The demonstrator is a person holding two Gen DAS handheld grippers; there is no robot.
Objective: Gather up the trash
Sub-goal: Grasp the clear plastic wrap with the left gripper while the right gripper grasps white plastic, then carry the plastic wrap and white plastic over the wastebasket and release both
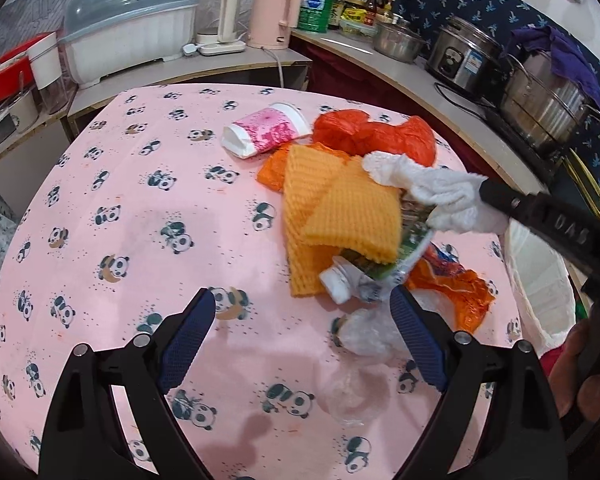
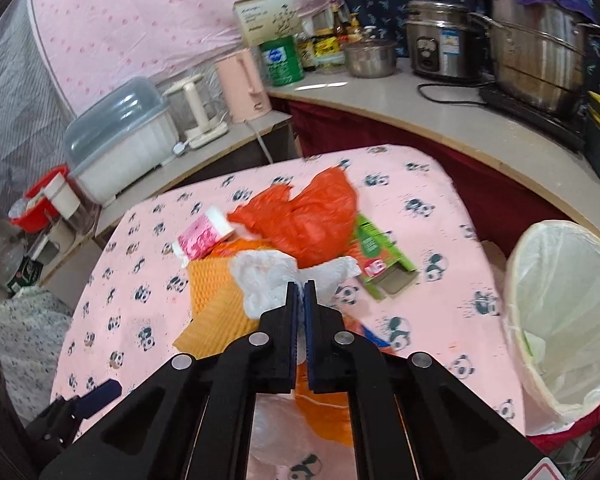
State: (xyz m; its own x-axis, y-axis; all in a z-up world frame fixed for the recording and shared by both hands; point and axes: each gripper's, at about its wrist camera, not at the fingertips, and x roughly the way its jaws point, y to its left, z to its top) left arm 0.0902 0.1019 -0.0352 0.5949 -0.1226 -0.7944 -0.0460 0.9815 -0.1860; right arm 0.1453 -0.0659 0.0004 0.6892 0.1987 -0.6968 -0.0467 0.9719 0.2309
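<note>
1. Right now the right gripper (image 2: 300, 286) has its two blue pads pressed together on a crumpled white tissue (image 2: 272, 280); the left wrist view shows that tissue (image 1: 432, 196) lifted above the pile, hanging from the black fingertip.
2. Meanwhile the left gripper (image 1: 304, 304) stands wide apart with nothing between its pads, hovering low over the tablecloth (image 1: 100, 184) near the front edge.
3. Just past the left gripper's right pad lie a crushed bottle (image 1: 356, 276) and a crumpled clear wrapper (image 1: 364, 332); the bottle's long axis runs slantwise, cap end toward the gripper.
4. Beyond those, toward the middle of the table, sit two orange foam sheets (image 1: 340, 208), an orange plastic bag (image 1: 376, 132) and a pink paper cup (image 1: 268, 128) on its side. A green carton (image 2: 384, 256) lies flat toward the right edge.
5. Key relation: the white-lined bin (image 2: 560, 320) stands off the table's right edge, to the right of the held tissue and lower than it. The right arm is the nearer one, so the next move is probably a swing rightward over the rim before the pads part.
6. One risk: the tissue is loose and light, and could snag or drop short of the liner.
</note>
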